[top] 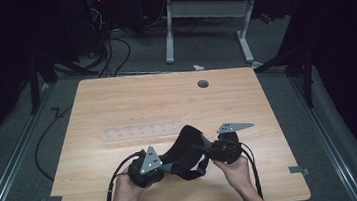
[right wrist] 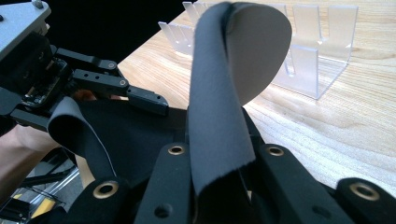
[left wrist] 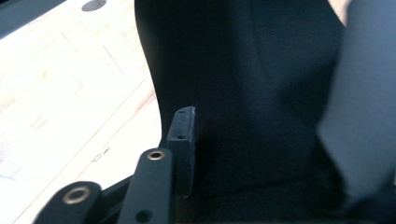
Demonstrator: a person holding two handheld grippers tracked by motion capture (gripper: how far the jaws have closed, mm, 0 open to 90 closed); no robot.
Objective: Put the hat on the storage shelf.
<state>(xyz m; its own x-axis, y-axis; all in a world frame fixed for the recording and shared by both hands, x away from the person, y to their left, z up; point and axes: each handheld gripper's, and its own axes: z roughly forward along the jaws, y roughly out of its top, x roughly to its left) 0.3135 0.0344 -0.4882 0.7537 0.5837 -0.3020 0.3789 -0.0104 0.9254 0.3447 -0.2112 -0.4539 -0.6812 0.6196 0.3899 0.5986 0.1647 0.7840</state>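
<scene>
Two grippers: both hold one black fabric piece [top: 187,150] above the near half of the table [top: 116,97].
Rack: clear plastic rack [right wrist: 308,56] beyond the fabric, slots empty.
Fabric axis: runs left to right between the grippers, arching upward mid-span.
Left gripper [top: 146,170]: jaws pinching the fabric's left end.
Right gripper [right wrist: 219,158]: jaws pinching a folded fabric strip.
</scene>
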